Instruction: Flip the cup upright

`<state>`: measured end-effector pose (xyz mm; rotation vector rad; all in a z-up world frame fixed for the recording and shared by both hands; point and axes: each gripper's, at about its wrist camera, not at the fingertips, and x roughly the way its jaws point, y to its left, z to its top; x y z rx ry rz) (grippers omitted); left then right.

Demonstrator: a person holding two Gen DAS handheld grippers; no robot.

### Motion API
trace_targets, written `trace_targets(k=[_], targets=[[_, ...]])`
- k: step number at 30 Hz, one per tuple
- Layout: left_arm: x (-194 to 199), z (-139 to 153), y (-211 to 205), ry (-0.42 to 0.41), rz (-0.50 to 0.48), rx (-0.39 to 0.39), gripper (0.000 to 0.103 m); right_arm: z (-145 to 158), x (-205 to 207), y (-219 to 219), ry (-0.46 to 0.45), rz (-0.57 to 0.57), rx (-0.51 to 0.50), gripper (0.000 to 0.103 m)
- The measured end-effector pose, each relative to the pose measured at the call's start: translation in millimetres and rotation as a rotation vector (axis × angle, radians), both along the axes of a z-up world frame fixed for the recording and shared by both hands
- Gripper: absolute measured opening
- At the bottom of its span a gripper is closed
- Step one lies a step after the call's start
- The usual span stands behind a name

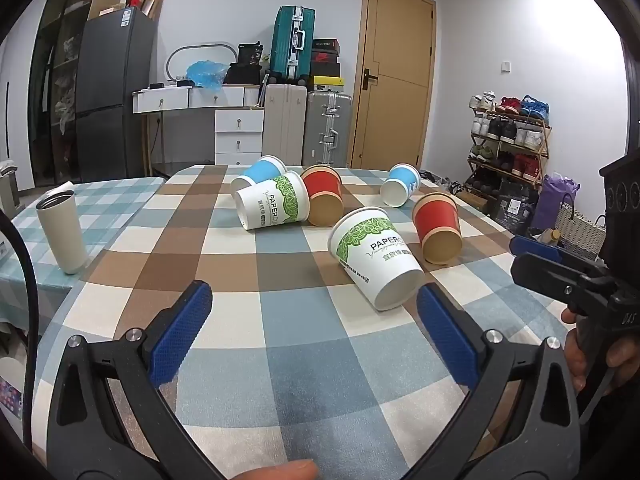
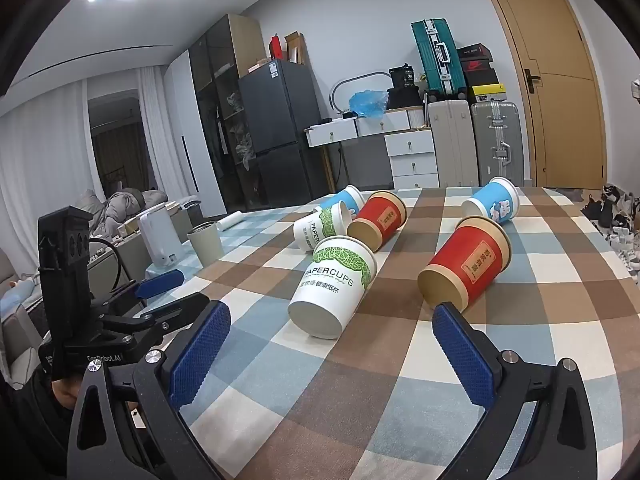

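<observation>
Nearest your lens, on the checked worktop [image 1: 304,344], both tools wait with jaws spread and nothing between them: your left hand-held gripper [image 1: 314,336] and your right hand-held gripper [image 2: 332,350].

Just past the fingertips lies the closest of 6 toppled paper cups, the near green-leaf cup [image 1: 374,256], on its side. Its closed base faces you and its open mouth points away, so the long axis runs roughly along your line of reach, angled a little to the left at the far end. From the left tool it sits ahead and to the right, close to the right pad [image 1: 448,340]; from the right tool it sits almost dead ahead, between the pads. Either hand looks about equally near.

Beside it to the right rests the near red cup [image 2: 466,266], base toward you too, apart from the green one. Farther back cluster 3 more, with a blue cup [image 2: 492,202] alone at the right. No cup stands upright yet.
</observation>
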<state>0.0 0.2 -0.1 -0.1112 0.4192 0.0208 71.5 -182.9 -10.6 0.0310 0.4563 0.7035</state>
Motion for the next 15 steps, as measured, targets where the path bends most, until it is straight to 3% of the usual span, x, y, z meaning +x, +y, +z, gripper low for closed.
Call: trace_targets(k=[15], targets=[[-0.6,-0.1,-0.2,0.0,0.004,0.008,0.102,-0.9,-3.3,1.7,-0.004,0.0,-0.013,0.103]])
